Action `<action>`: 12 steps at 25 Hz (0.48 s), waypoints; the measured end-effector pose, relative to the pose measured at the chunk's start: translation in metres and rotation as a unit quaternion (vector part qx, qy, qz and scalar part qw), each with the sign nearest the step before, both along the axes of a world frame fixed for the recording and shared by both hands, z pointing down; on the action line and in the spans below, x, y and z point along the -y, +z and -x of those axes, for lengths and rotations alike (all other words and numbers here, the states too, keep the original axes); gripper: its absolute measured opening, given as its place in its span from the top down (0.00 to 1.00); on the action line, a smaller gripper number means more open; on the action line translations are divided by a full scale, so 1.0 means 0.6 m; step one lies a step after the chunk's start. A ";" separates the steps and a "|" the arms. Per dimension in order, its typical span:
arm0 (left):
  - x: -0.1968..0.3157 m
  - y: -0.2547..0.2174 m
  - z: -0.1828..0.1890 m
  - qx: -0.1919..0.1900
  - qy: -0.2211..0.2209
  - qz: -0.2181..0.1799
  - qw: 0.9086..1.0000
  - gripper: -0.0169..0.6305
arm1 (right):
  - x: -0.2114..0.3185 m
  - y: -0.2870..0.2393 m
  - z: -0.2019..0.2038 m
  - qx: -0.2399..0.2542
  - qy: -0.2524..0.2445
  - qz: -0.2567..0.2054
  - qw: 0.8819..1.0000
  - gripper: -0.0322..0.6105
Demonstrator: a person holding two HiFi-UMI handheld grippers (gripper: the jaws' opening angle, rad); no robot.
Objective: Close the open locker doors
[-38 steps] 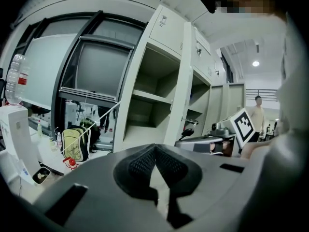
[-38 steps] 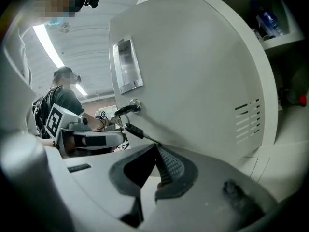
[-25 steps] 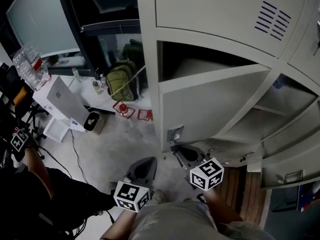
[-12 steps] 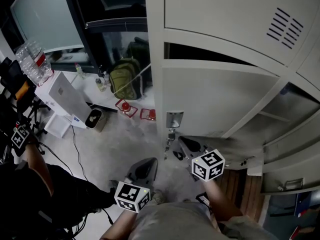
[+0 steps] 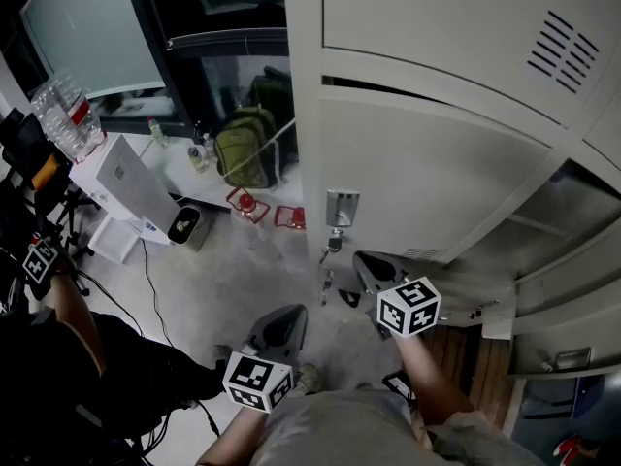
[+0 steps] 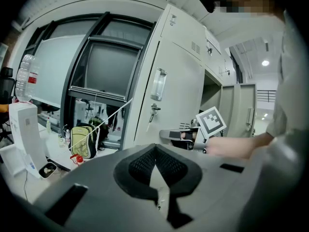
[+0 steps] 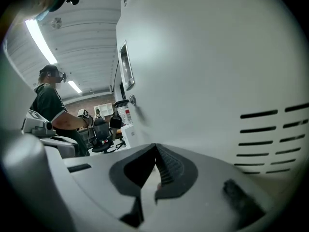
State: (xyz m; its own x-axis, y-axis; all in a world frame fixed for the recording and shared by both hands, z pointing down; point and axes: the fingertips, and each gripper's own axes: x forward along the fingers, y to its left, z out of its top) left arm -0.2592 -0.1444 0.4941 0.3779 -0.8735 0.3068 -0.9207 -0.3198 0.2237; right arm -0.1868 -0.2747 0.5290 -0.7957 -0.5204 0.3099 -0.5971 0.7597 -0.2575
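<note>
The left tongs [image 5: 288, 315] hang low in front of the body, jaws pressed together with nothing between them (in the left gripper view the tips meet in a point). The right tongs [image 5: 363, 260] reach farther forward, jaws likewise together and empty. The right forearm [image 5: 425, 382] runs bare back toward the torso. The left marker cube [image 5: 257, 382] and right marker cube [image 5: 408, 306] sit well apart.

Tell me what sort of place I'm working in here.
Probably a locker corner in an office or lab. There are grey metal lockers, a green backpack and water bottles beside a glass wall, and an office chair in the background.
</note>
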 end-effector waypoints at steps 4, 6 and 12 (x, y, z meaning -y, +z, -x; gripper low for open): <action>0.000 0.003 0.004 0.000 -0.002 0.004 1.000 0.95 | 0.013 0.000 -0.001 -0.001 0.010 -0.003 1.000 0.91; 0.000 0.004 0.007 -0.001 -0.003 0.005 1.000 0.95 | 0.019 0.001 -0.002 -0.001 0.015 -0.004 1.000 0.91; 0.005 0.005 0.011 -0.002 -0.004 0.006 1.000 0.95 | 0.032 0.003 -0.009 -0.003 0.028 -0.001 1.000 0.91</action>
